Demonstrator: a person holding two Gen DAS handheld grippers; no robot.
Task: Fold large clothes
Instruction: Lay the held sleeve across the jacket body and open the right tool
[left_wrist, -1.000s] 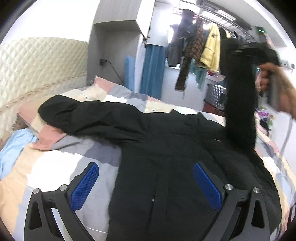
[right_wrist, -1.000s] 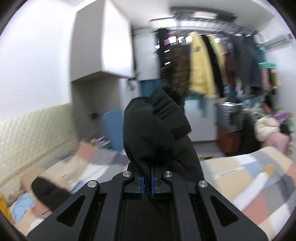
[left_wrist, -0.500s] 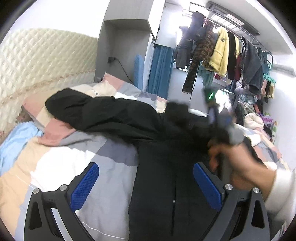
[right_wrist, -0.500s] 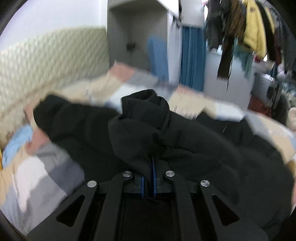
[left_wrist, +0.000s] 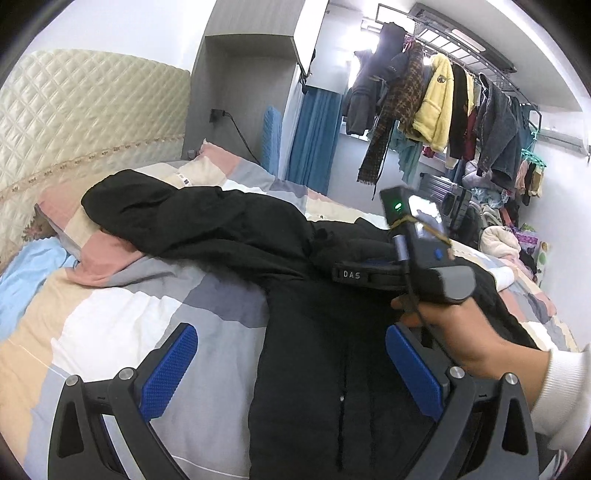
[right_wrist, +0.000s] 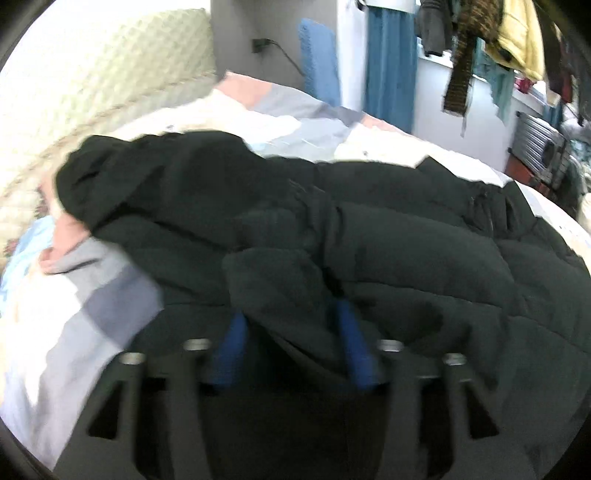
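A large black padded coat (left_wrist: 306, 332) lies spread on the patchwork bed (left_wrist: 110, 325), one sleeve (left_wrist: 166, 210) stretched toward the pillow at the left. My left gripper (left_wrist: 291, 365) is open and empty, hovering above the coat's front. My right gripper (right_wrist: 291, 339) has its jaws parted, with the end of the other sleeve (right_wrist: 280, 280) lying loose between the blue pads (right_wrist: 354, 339), folded across the coat's chest. In the left wrist view the right gripper's body (left_wrist: 417, 251) and the hand holding it sit over the coat's middle.
A quilted headboard (left_wrist: 74, 125) runs along the left. A pink pillow (left_wrist: 103, 254) and light blue cloth (left_wrist: 26, 273) lie near it. A rack of hanging clothes (left_wrist: 443, 103) and piled items (left_wrist: 498, 236) stand beyond the bed's far right side.
My right gripper swung the raised sleeve down from high in the air onto the coat's chest, and its jaws have opened off the sleeve. The left gripper stayed open and rose slightly.
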